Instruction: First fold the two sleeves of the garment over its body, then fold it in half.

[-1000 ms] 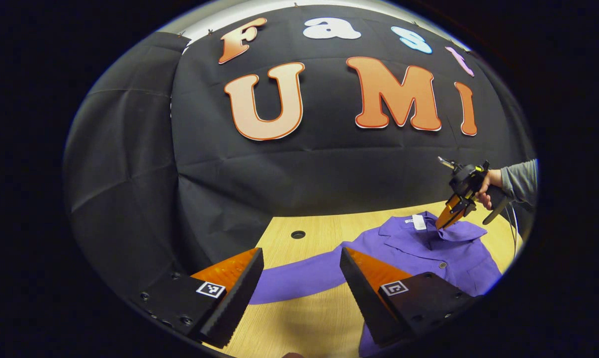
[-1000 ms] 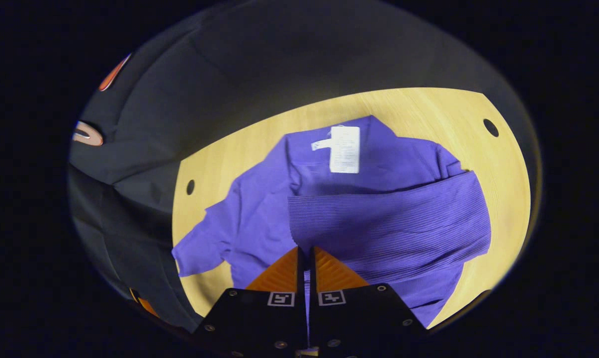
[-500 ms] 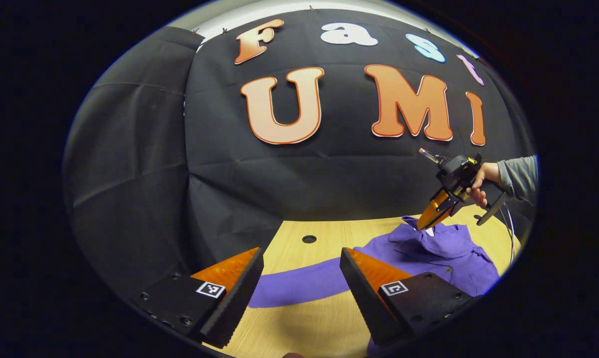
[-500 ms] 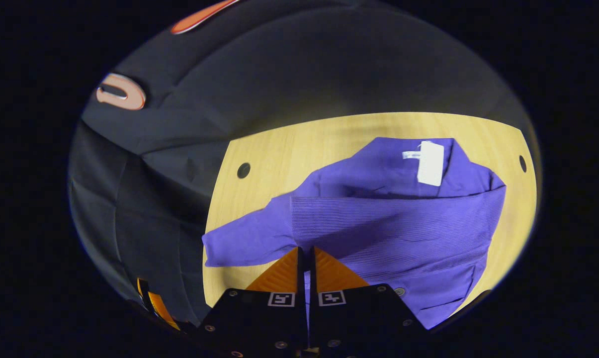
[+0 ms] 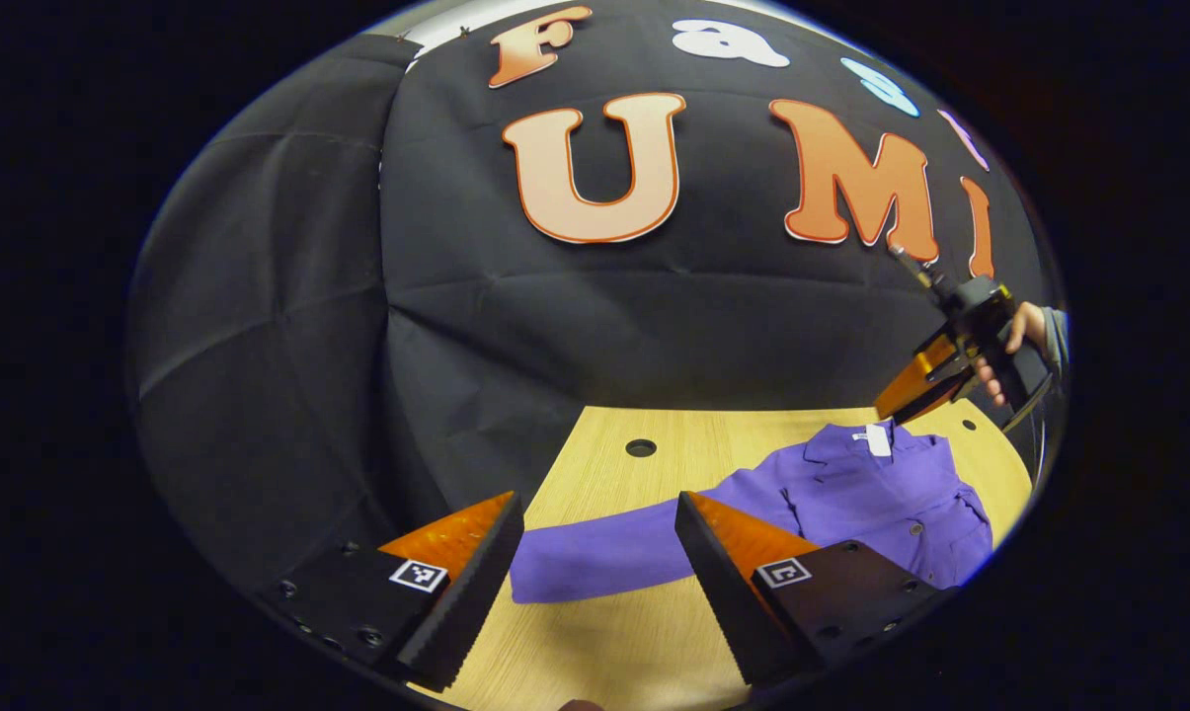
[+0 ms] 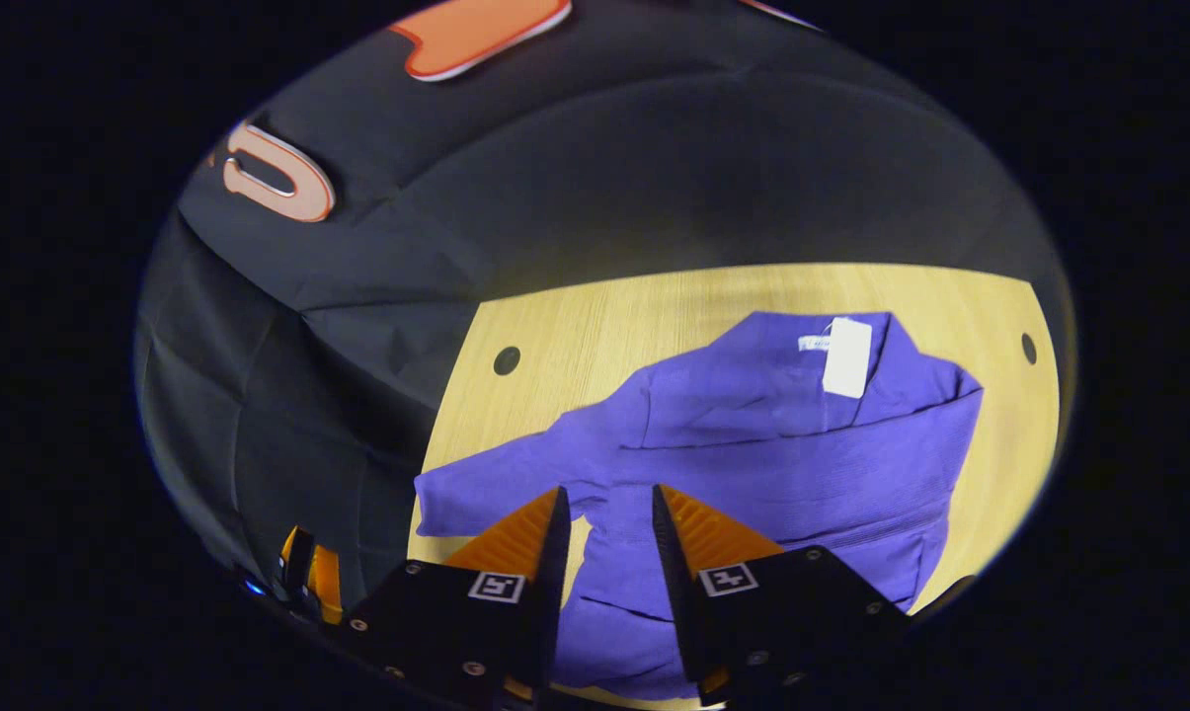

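The right gripper (image 6: 604, 513) has just let go, its fingers now parted above the purple garment (image 6: 753, 464), leaving one sleeve across the body while the other sleeve (image 5: 604, 563) stretches toward the table's (image 5: 604, 642) near edge between the left gripper's (image 5: 599, 553) spread fingers.

wall: black cloth (image 5: 288, 326) | table: light wood (image 5: 614, 642), round holes (image 5: 641, 447)

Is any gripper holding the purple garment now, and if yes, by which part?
No. The right gripper is open above the garment; the left gripper is open above its outstretched sleeve.
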{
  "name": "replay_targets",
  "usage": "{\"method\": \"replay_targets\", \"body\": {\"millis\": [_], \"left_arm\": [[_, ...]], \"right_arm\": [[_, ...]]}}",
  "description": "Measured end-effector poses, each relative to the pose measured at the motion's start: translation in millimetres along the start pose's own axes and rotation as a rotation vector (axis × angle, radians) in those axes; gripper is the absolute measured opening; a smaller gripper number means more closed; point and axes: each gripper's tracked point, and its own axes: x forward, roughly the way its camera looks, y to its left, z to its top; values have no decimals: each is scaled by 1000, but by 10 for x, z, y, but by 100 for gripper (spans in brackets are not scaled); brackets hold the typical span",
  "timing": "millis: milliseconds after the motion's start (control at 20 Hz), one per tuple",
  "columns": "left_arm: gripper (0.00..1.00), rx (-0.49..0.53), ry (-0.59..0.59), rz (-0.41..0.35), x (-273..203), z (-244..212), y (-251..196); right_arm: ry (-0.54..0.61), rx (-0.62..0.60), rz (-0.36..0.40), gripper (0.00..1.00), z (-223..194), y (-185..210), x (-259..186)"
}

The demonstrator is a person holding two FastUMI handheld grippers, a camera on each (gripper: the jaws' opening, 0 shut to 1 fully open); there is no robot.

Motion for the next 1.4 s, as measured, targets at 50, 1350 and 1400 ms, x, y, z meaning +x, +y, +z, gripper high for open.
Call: {"method": "replay_targets", "body": {"millis": [50,1350,1400], "left_arm": [[97,-14,27,-5,72,-17,7],[97,-230,943,16,1375,-1745,564],[97,-234,957,17,1440,-1801,568]], "right_arm": [[-39,-12,-4,53,59,-24,-129],[-792,-182,-416,95,421,-775,-3201],[-801,-192,-432,100,375,-781,-3269]]}}
